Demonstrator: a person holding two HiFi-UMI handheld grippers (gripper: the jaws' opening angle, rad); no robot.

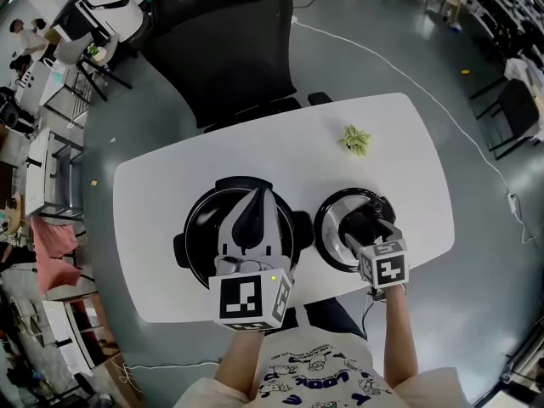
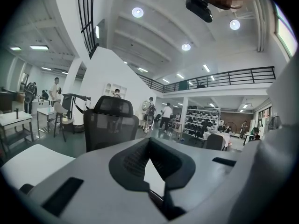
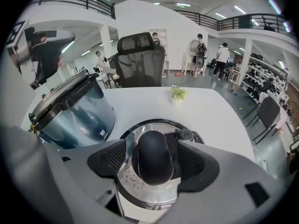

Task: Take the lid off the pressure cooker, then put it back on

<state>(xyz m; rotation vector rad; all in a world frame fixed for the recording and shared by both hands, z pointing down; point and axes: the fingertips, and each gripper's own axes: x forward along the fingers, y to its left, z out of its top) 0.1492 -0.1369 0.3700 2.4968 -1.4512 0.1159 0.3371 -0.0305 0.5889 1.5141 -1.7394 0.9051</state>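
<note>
lid (image 1: 333,228) is lying flat on the table (image 1: 161,202) just beside the open pot (image 1: 200,223), on its right, so the taking off is judged done and the putting back is being left to do. right gripper (image 1: 367,219) is being held over the lid with jaws wide, one on each side of the black knob (image 3: 152,158), with no pad being pressed on it as far as the right gripper view shows. left gripper (image 1: 259,201) is being held with jaws closed on nothing, and in the head view it is being seen across the pot's mouth. risks being judged: the knob is round and smooth-looking, so if it is being pinched off-centre or too lightly, the lid is likely to be slipping or swinging once lifted. a tilted lid is likely to be knocked on the pot's rim and dropped onto the table or into the pot. the left gripper is sitting in the lid's path, so a clash is being risked unless it is cleared. the pot is not being held by anything, so it could be pushed along the table while the lid is being seated. lid and rim could be set misaligned, leaving the lid perched and not locked. the plant (image 1: 354,139) is well apart and is not being counted as a hazard.
</note>
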